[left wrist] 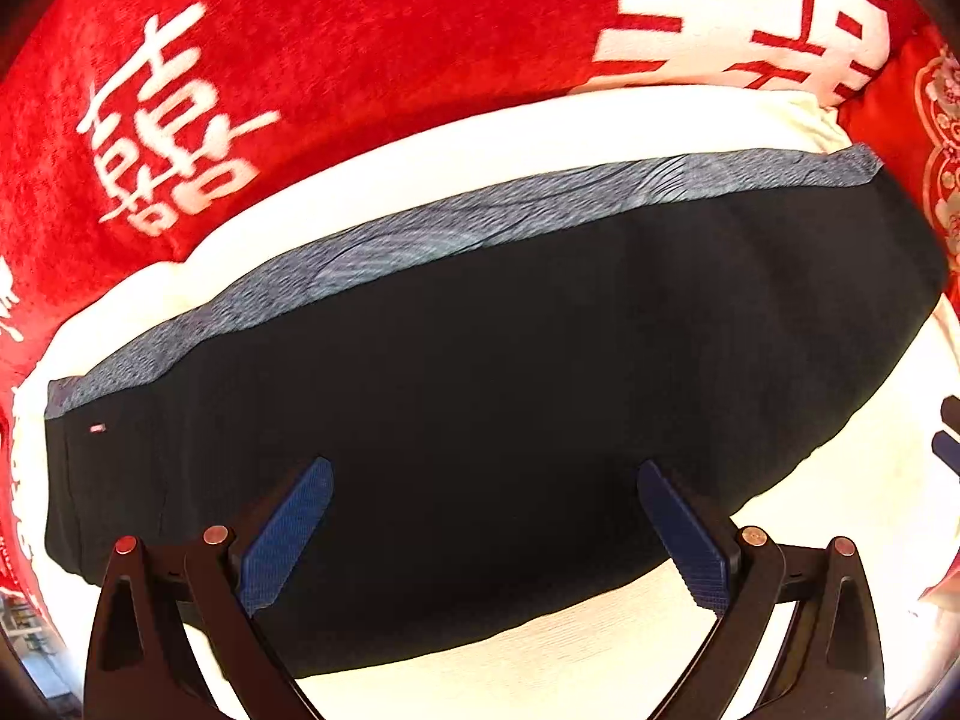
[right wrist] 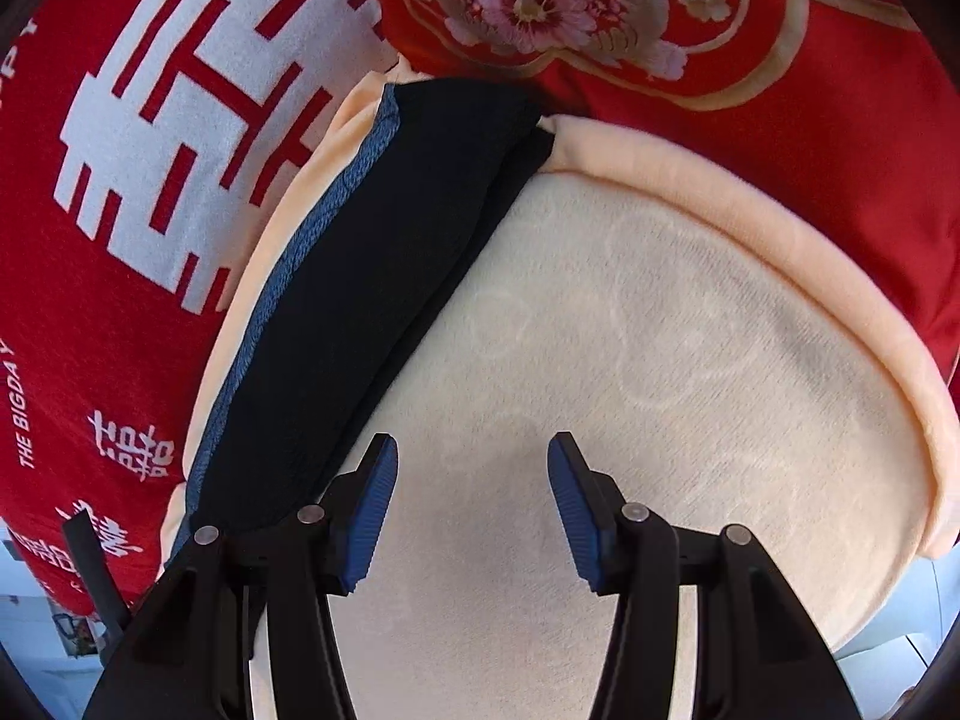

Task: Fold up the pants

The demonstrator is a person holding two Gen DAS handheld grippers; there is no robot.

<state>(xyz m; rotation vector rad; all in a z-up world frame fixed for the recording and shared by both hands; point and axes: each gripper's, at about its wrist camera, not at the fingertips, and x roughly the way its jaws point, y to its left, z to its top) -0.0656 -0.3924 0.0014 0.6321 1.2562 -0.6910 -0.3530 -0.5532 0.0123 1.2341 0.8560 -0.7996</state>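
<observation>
A: Where are the pants point(left wrist: 492, 372) in the left wrist view?
B: Across the middle of the frame, folded flat on the cream blanket point(left wrist: 600, 648), grey-blue waistband point(left wrist: 420, 234) along their upper edge

A: And the left gripper point(left wrist: 483, 531)?
B: Low in the frame, jaws spread wide over the dark cloth, holding nothing

A: The right gripper point(right wrist: 473, 510)?
B: Bottom centre of its own view, jaws also apart and empty, over bare blanket. The pants run up the left of centre there, red bedding point(right wrist: 780, 120) beyond
</observation>
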